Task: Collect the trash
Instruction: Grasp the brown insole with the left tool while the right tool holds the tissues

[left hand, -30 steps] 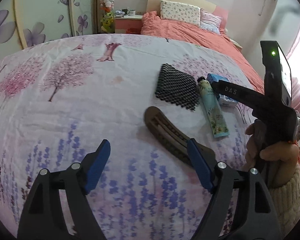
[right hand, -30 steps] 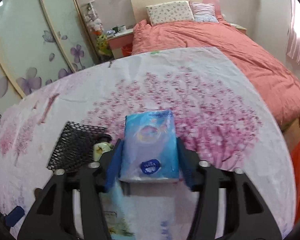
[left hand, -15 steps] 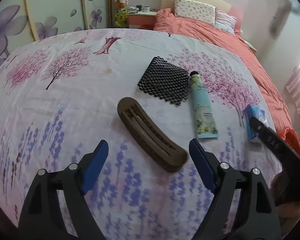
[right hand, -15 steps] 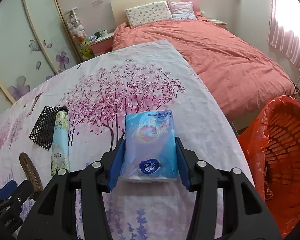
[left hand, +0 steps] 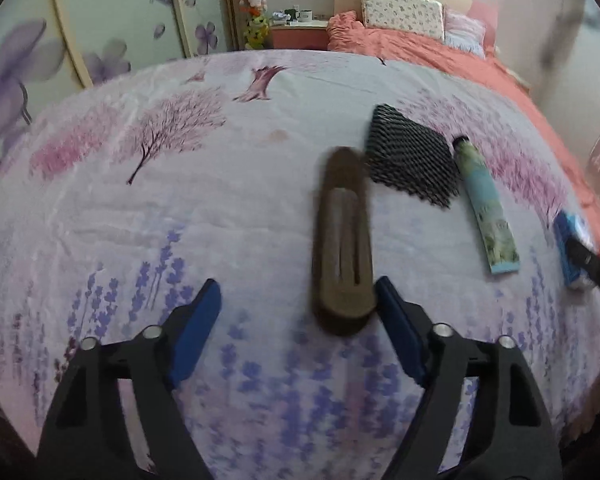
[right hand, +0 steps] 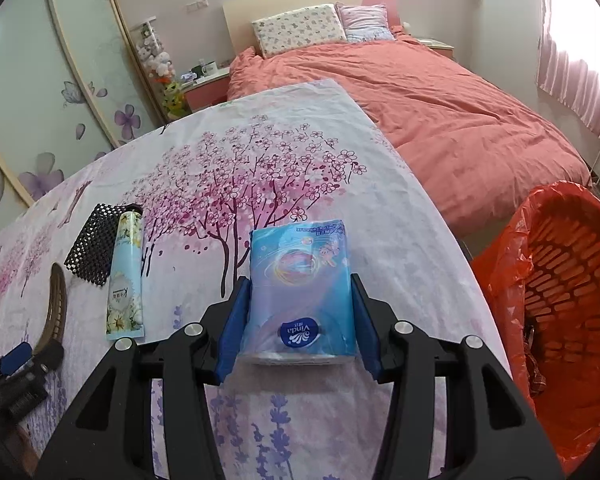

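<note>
Two pairs of tongs are busy: the left tongs (left hand: pixel 298 308) are spread wide around the near end of a curved brown plastic hair clip (left hand: pixel 342 240) lying on the floral-clothed counter (left hand: pixel 220 200), and need only press together. The right tongs (right hand: pixel 298 324) pinch a blue plastic-wrapped tissue pack (right hand: pixel 300 288) above the counter's right edge; next, I judge, it must swing right over the orange-lined mesh bin (right hand: pixel 560 280) and drop.

The bench (left hand: pixel 228 208) wore a white cloth printed with pink blossom trees and purple lavender. Directly on it lay a long brown hair clip (left hand: pixel 342 240). Just beyond the clip's far end, on its right, lay a black mesh pad (left hand: pixel 410 158). Right of the pad, touching its edge, lay a floral tube (left hand: pixel 486 204), cap pointing away.
</note>
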A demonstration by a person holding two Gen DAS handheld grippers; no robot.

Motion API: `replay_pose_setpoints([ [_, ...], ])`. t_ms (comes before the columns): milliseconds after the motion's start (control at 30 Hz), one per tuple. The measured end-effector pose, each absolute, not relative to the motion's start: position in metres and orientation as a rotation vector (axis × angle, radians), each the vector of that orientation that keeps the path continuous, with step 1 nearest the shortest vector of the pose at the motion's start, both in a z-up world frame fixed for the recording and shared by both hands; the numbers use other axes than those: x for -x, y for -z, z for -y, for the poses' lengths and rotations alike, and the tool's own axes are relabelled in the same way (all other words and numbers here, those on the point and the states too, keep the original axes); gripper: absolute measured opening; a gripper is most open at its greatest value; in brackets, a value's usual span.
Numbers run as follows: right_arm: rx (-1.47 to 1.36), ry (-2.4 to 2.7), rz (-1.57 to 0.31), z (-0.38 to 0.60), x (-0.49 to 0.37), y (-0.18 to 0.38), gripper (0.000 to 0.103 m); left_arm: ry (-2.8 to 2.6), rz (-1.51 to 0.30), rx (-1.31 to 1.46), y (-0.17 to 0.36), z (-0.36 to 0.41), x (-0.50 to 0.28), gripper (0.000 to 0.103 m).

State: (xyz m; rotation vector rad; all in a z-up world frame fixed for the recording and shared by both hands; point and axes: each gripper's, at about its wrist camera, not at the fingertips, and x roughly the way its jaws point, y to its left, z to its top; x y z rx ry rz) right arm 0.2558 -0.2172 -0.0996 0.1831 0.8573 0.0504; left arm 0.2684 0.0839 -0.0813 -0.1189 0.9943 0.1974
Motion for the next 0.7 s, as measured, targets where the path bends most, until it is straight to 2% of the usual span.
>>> replay_pose_setpoints([
  [133, -0.182, -0.047, -0.858, 0.215, -0.256, 0.102, 0.049, -0.156, -0.973, 0.128, 0.079, -0.085, -0.277, 0.057],
  [200, -0.178, -0.048, -0.859, 0.214, -0.257, 0.102, 0.049, -0.147, -0.966, 0.113, 0.08, -0.083, -0.284, 0.053],
  [267, -0.176, -0.052, -0.86, 0.213, -0.257, 0.102, 0.049, -0.112, -0.951, 0.104, 0.081, -0.08, -0.287, 0.042],
  [300, -0.175, -0.054, -0.86, 0.214, -0.257, 0.102, 0.049, -0.093, -0.948, 0.105, 0.08, -0.079, -0.288, 0.033],
  [400, -0.176, -0.062, -0.856, 0.216, -0.256, 0.101, 0.047, -0.07, -0.939, 0.08, 0.081, -0.075, -0.284, 0.029],
  [700, -0.207, -0.063, -0.827, 0.223, -0.235, 0.091, 0.043, -0.016, -0.926, 0.078, 0.076, -0.074, -0.273, 0.028],
])
